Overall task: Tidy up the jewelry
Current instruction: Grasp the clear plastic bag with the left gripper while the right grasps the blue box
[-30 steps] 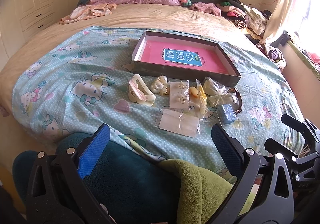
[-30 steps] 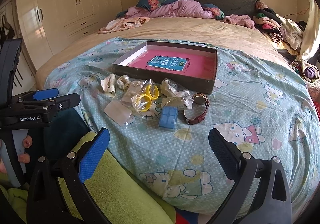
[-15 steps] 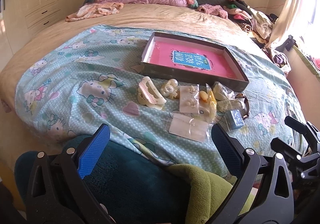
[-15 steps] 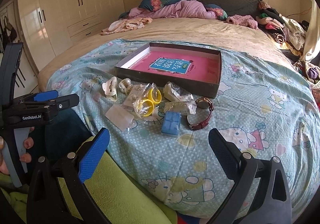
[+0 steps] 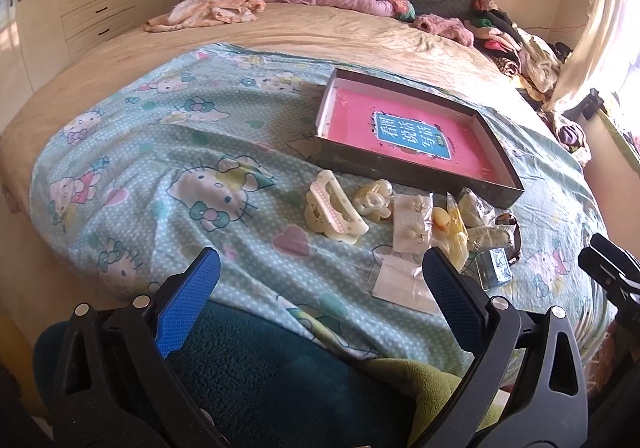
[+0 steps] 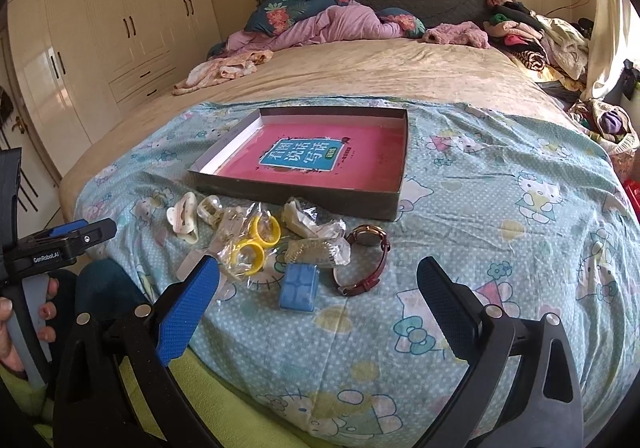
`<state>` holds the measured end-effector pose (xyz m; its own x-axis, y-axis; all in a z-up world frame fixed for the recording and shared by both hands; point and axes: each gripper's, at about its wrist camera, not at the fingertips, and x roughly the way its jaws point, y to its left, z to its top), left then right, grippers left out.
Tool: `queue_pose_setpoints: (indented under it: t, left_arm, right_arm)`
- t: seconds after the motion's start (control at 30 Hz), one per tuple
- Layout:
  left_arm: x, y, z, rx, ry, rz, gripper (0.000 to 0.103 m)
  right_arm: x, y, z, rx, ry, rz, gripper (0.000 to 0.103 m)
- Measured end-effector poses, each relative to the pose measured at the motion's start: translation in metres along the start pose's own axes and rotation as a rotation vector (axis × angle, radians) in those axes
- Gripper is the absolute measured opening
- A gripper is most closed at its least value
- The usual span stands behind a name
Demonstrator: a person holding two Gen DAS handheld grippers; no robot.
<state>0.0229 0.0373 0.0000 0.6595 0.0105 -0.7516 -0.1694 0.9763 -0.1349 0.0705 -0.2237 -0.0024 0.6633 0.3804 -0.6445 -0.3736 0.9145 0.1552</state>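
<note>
Your printed cloth sheet (image 6: pixel 500 208) looks soft and matt; the tray (image 6: pixel 304 204) is dull cardboard, the bangles (image 6: pixel 256 244) glossy yellow plastic in crinkly film.

left gripper (image 5: pixel 320 280) nearer hair claw (image 5: pixel 334 208) | right gripper (image 6: pixel 318 284) nearer watch (image 6: pixel 366 254)

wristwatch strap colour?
Dark red, burgundy leather-look strap on the round-faced wristwatch; clearest in the right wrist view.

Each gripper (image 5: pixel 316 280) (image 6: pixel 318 284) has black triangular-cutout arms with silver screws and textured blue pads (image 6: pixel 188 312). At the right view's left edge, "GenRobot.AI" marks the black left gripper; bare fingers (image 6: pixel 44 318) wrap its grey handle.
</note>
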Motion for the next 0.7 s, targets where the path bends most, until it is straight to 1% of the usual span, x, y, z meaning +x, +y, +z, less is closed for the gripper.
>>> queue_pose_setpoints:
  t: [0.17,0.23,0.4,0.5,0.7]
  left_arm:
    - [0.018,-0.019,0.004,0.069,0.051,-0.072,0.095]
    - [0.029,-0.029,0.002,0.108,0.081,-0.088,0.095]
    - [0.055,-0.05,-0.009,0.219,0.155,-0.09,0.095]
    - [0.068,-0.06,-0.015,0.276,0.207,-0.113,0.095]
    - [0.087,-0.069,-0.021,0.329,0.258,-0.122,0.095]
  right_arm:
    - [0.005,-0.01,0.004,0.03,0.002,-0.009,0.099]
    - [0.009,-0.014,0.003,0.045,0.011,-0.009,0.099]
    - [0.018,-0.017,-0.002,0.054,0.042,-0.009,0.099]
    - [0.025,-0.02,-0.005,0.059,0.064,-0.006,0.099]
    - [0.037,-0.02,-0.013,0.055,0.116,0.012,0.099]
